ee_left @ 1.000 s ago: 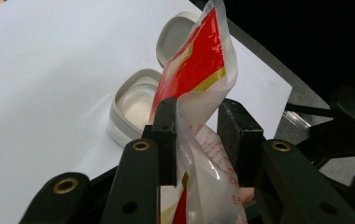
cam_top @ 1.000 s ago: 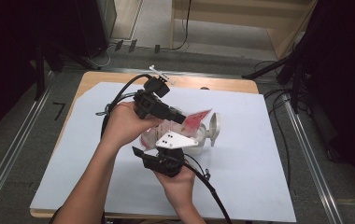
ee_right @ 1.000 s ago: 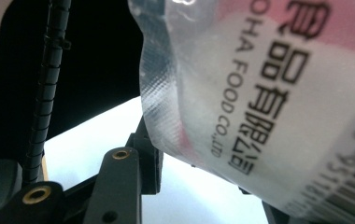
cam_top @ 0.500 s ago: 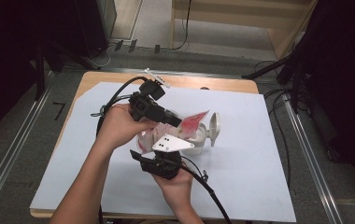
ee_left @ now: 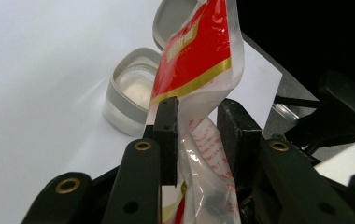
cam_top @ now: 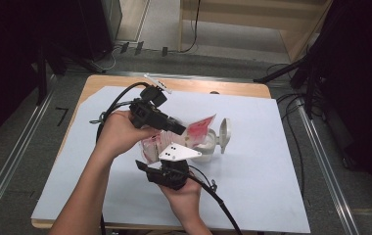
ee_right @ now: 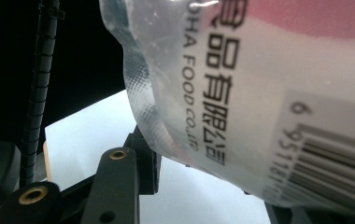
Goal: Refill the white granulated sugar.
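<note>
A red and clear plastic food bag (cam_top: 199,126) hangs between both grippers over a small white container (cam_top: 207,145) whose flip lid (cam_top: 224,131) stands open. My left gripper (cam_top: 178,129) comes in from the left and is shut on the bag's middle. In the left gripper view, the bag (ee_left: 199,70) runs up between the two pads of the left gripper (ee_left: 198,128), with the container (ee_left: 131,91) beyond it. My right gripper (cam_top: 168,157), under its grey plate, is shut on the bag's lower end. In the right gripper view, the printed bag (ee_right: 269,93) sits between the jaws of the right gripper (ee_right: 208,186).
A white sheet (cam_top: 272,161) covers most of the wooden table (cam_top: 223,88). Black cables trail from both grippers across the sheet. Metal rails run along the floor on both sides of the table, and dark stands rise at the right.
</note>
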A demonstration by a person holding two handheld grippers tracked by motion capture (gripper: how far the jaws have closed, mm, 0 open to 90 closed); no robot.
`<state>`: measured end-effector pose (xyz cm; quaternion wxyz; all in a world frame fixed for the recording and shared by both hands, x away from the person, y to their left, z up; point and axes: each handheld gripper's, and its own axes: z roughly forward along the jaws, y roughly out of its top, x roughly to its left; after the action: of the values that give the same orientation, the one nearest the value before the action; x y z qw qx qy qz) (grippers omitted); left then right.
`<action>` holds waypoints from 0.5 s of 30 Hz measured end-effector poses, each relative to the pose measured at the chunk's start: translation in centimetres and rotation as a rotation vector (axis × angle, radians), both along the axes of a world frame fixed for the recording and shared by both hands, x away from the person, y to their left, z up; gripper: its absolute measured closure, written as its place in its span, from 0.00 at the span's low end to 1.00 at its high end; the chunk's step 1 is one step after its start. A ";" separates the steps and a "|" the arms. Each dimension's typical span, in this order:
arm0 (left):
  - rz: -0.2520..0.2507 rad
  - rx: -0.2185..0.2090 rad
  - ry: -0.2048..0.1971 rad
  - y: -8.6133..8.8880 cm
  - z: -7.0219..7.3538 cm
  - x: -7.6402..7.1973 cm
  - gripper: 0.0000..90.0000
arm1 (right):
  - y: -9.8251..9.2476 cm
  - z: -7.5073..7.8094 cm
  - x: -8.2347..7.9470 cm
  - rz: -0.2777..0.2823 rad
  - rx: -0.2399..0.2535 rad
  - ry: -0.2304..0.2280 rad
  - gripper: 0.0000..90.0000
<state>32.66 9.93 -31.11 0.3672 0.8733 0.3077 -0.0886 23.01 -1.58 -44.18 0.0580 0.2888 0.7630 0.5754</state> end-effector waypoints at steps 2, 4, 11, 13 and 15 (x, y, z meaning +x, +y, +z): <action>0.006 -0.007 0.005 0.3 0.0 -0.1 0.79 | 0.1 0.0 -0.1 0.008 -0.003 -0.003 0.66; 0.010 -0.013 0.010 0.7 -0.1 0.0 0.79 | 0.2 -0.1 -0.1 0.009 -0.004 -0.008 0.66; 0.030 -0.062 0.017 2.1 0.0 0.0 0.79 | 0.3 -0.2 -0.1 -0.002 -0.009 -0.008 0.65; 0.037 -0.067 0.016 2.4 0.0 0.1 0.79 | 0.2 -0.2 0.0 -0.005 -0.009 -0.012 0.65; 0.039 -0.073 0.015 2.6 -0.1 0.2 0.79 | 0.1 -0.3 0.1 -0.010 -0.006 -0.010 0.65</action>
<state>32.87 12.54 -31.17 0.3983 0.8525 0.3238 -0.0991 23.06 -1.43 -44.47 0.0654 0.2895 0.7629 0.5743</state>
